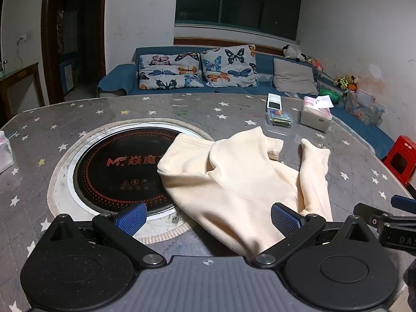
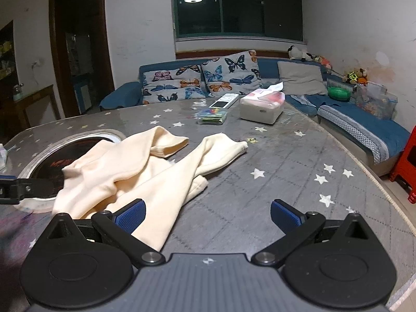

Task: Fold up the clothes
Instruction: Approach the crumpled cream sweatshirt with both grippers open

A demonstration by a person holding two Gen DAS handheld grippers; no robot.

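A cream long-sleeved garment (image 1: 234, 179) lies crumpled on the grey star-patterned table (image 1: 78, 114), partly over the round black cooktop (image 1: 117, 171). Both sleeves point away from me. My left gripper (image 1: 208, 219) is open, its blue pads apart, with the garment's near hem lying between and below them. In the right wrist view the same garment (image 2: 130, 171) spreads to the left. My right gripper (image 2: 208, 217) is open over the table (image 2: 260, 195), its left pad just above the cloth's near edge. The right gripper's finger (image 1: 390, 218) shows at the left view's right edge.
A white tissue box (image 2: 261, 106), a remote (image 2: 225, 101) and a small colourful packet (image 2: 212, 116) sit at the table's far side. A blue sofa with butterfly cushions (image 2: 197, 80) stands behind. A red stool (image 2: 408, 163) stands to the right of the table.
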